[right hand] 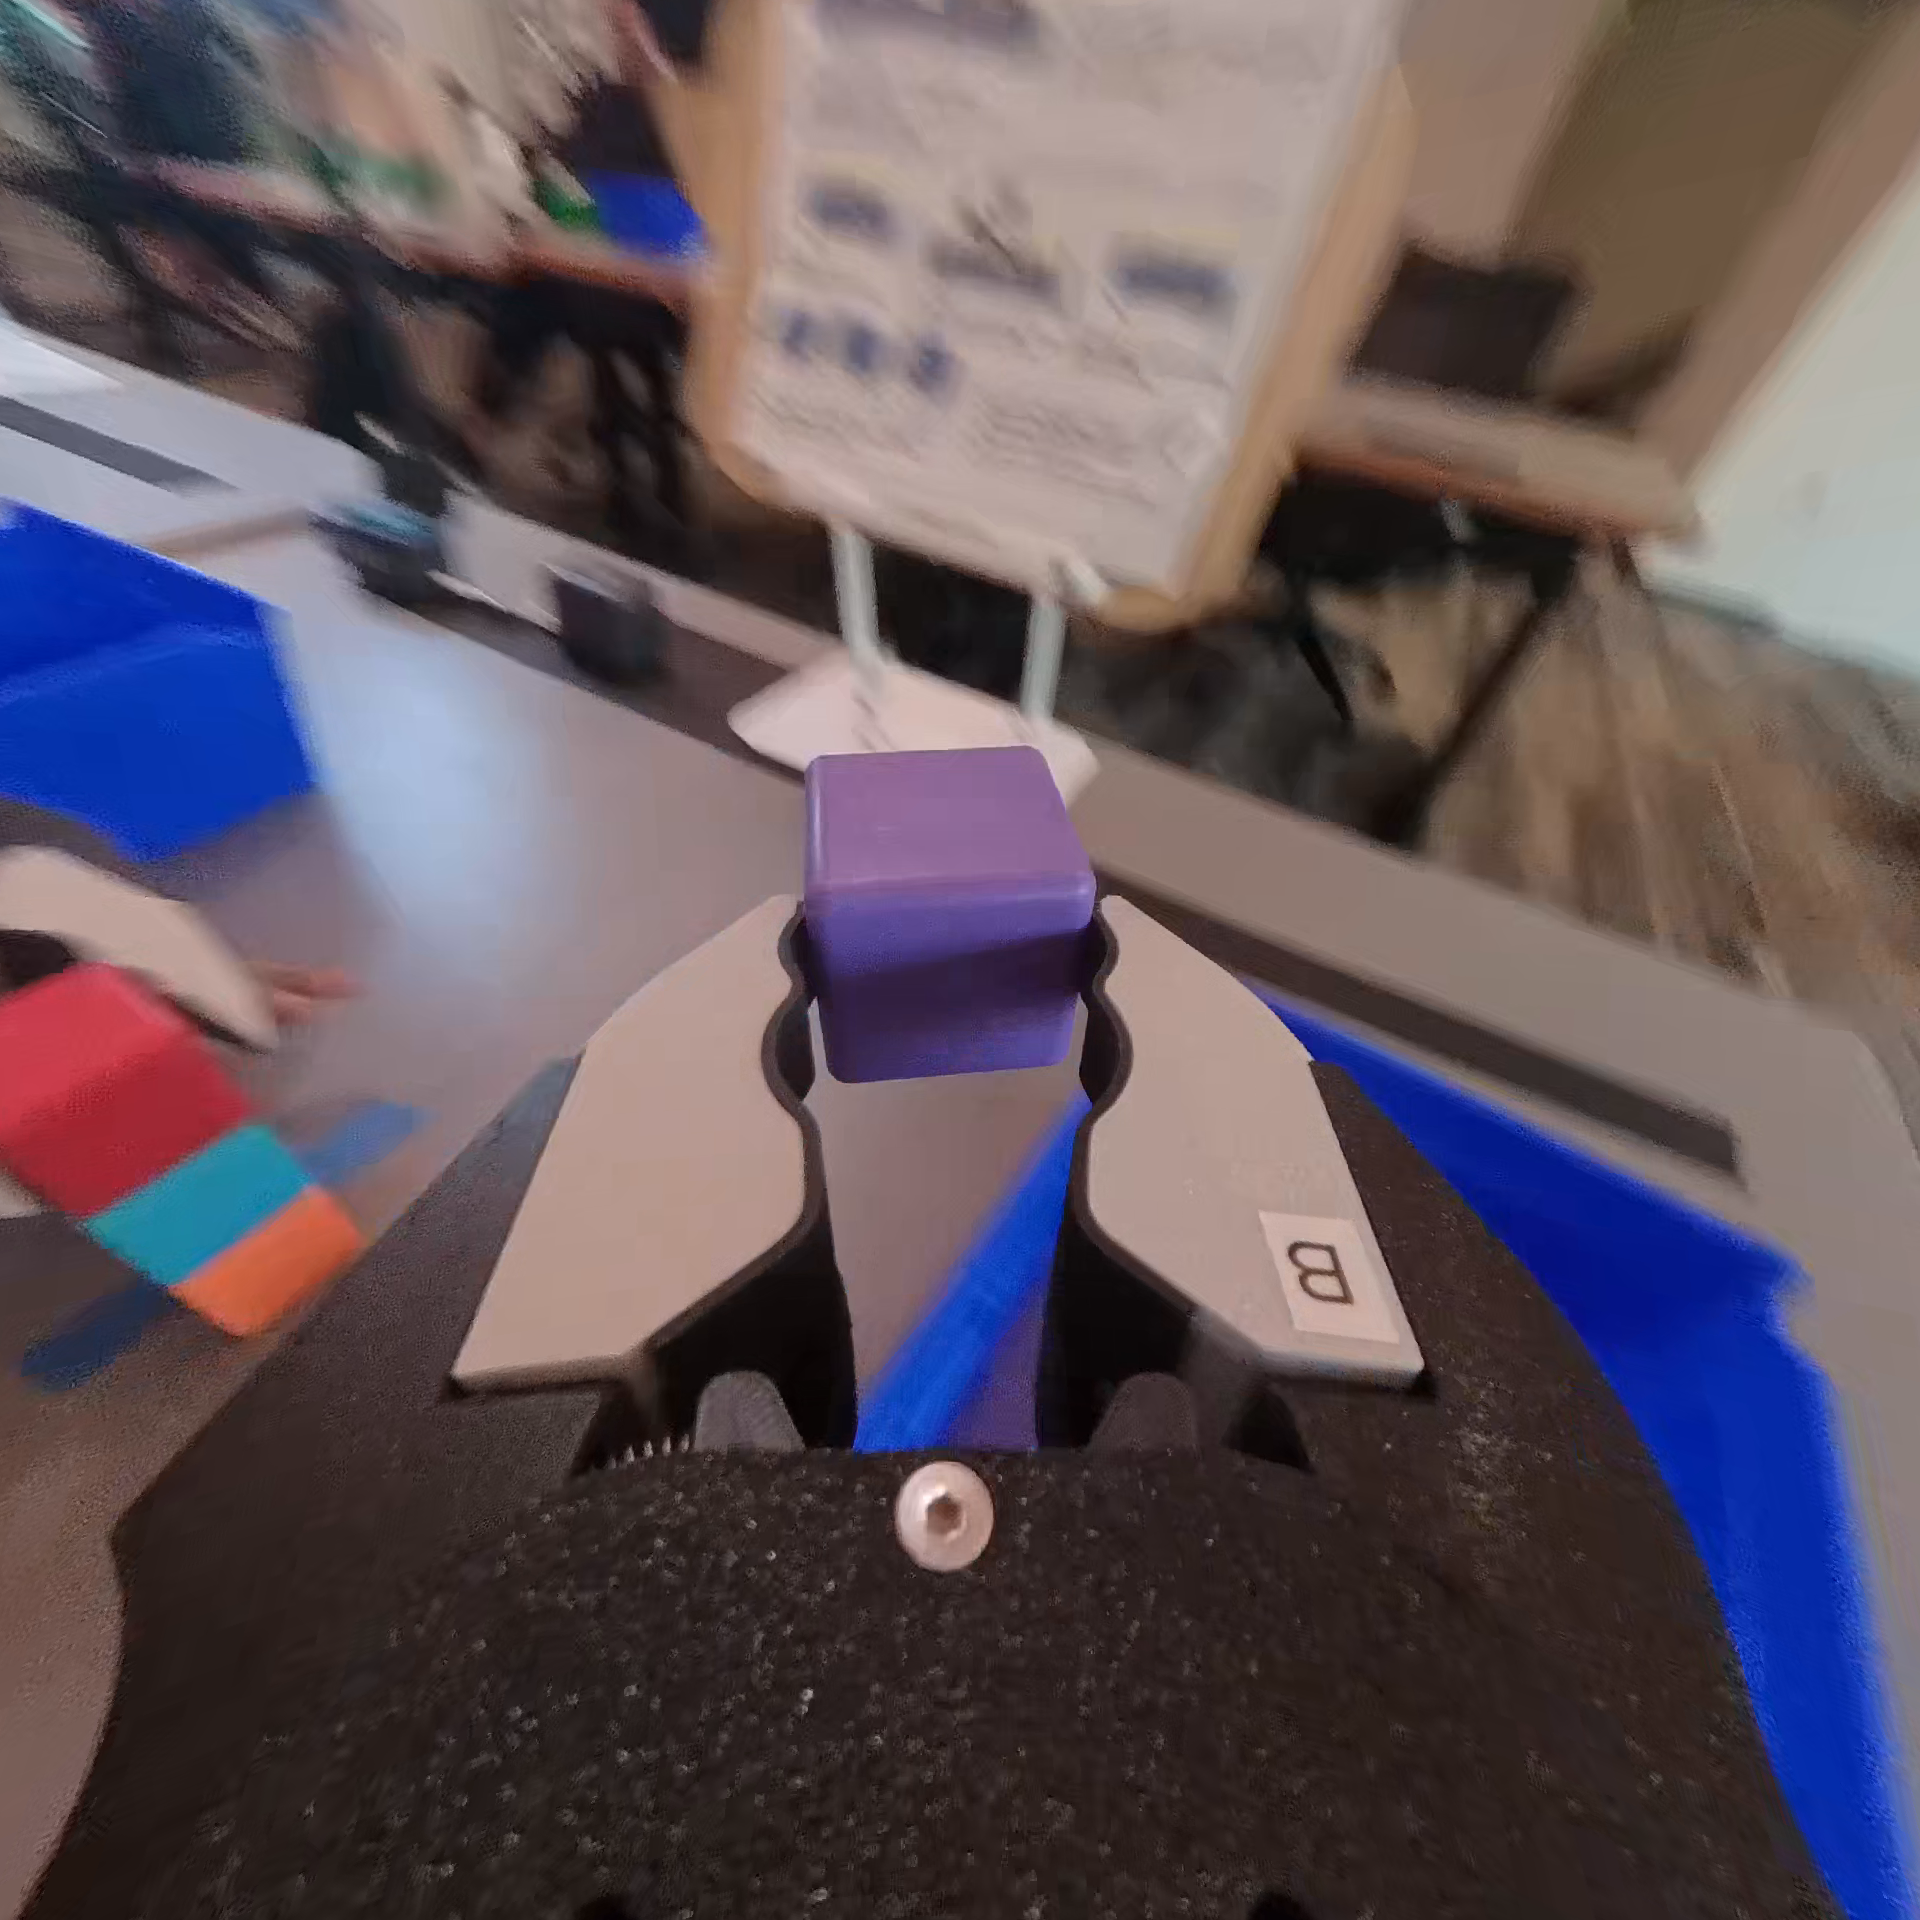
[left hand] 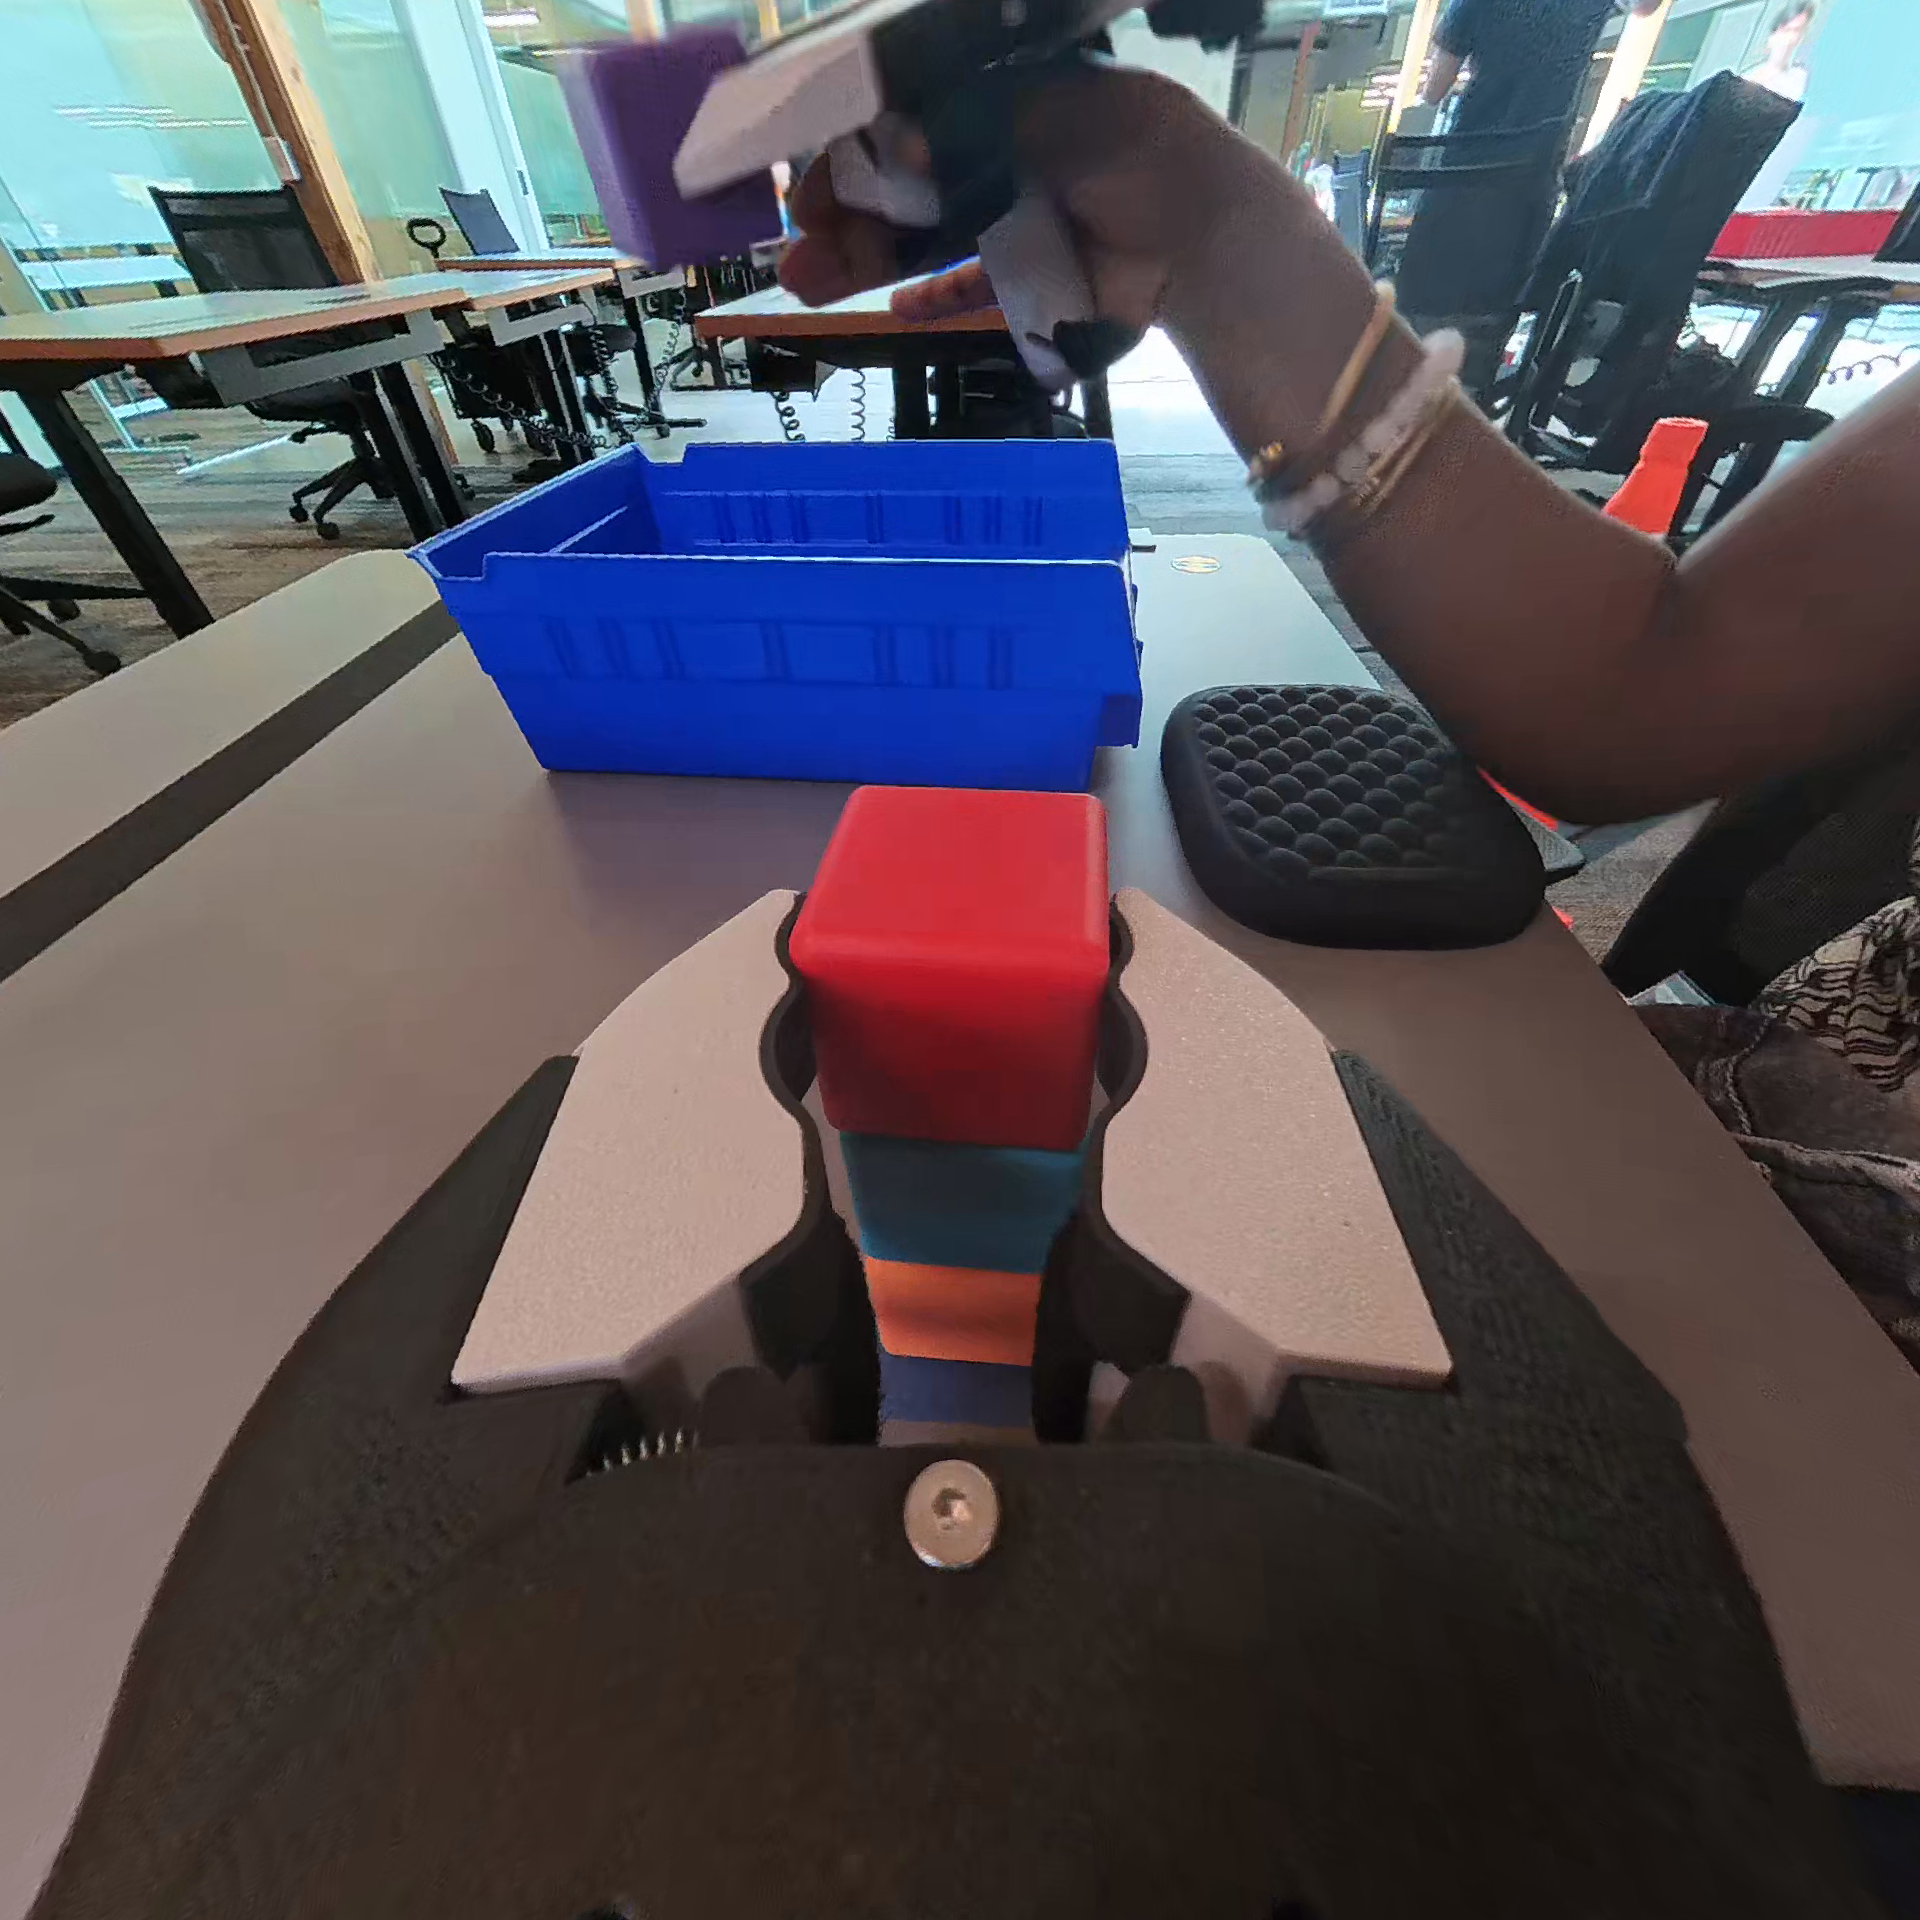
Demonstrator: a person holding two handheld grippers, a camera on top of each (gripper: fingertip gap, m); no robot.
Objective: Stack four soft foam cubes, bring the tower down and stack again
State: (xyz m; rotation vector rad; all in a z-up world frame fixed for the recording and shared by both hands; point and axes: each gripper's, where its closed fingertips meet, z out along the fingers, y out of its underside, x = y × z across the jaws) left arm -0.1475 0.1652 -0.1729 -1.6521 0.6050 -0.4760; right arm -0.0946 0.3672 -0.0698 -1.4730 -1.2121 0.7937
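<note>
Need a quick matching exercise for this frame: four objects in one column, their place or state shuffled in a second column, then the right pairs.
Things:
1. red cube
2. purple cube
3. teal cube
4. blue bin

Places or states:
A. on the table behind the tower
B. top of the tower, between the left gripper's fingers
C. in the air, clamped in the right gripper
D. directly under the red cube, above the orange cube

Pairs: 1-B, 2-C, 3-D, 4-A
</note>
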